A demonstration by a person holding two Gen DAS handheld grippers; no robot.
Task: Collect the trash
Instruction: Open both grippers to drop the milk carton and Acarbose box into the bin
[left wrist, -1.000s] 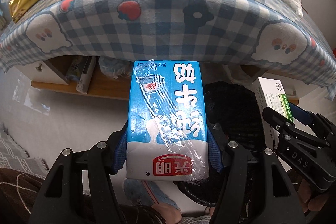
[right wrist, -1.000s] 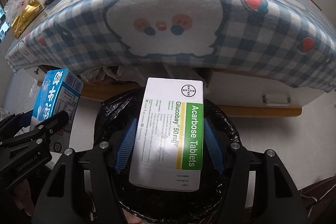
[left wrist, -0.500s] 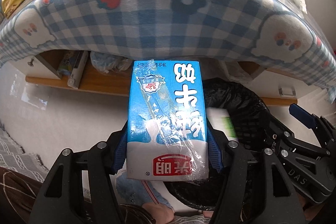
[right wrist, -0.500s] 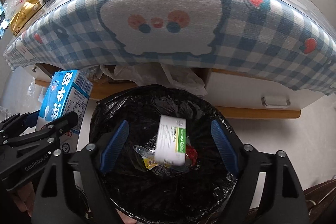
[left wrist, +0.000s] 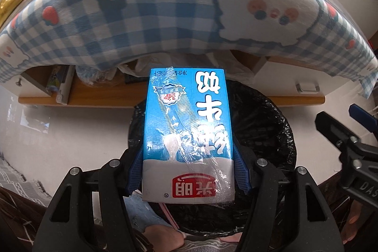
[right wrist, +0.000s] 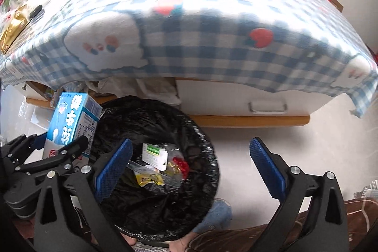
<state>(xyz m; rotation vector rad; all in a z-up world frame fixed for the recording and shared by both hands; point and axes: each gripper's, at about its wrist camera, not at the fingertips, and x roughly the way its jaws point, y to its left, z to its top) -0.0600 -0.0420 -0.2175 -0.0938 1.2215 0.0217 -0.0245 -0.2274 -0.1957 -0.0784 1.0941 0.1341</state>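
Left gripper (left wrist: 187,171) clamps blue milk carton (left wrist: 186,134) over black-lined bin (right wrist: 153,157); right gripper (right wrist: 189,167) jaws just opened wide, empty, w/ med box (right wrist: 154,155) inside bin.

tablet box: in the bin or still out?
In. The tablet box lies on its side among wrappers inside the black-lined bin; the right gripper, whose jaws have just been opening, holds nothing.

Blue-and-white checked cartoon tablecloth (right wrist: 212,44) drapes the table ahead of the fingers; wooden lower shelf (left wrist: 99,98) beyond them, pale glossy floor (right wrist: 307,145) beneath.
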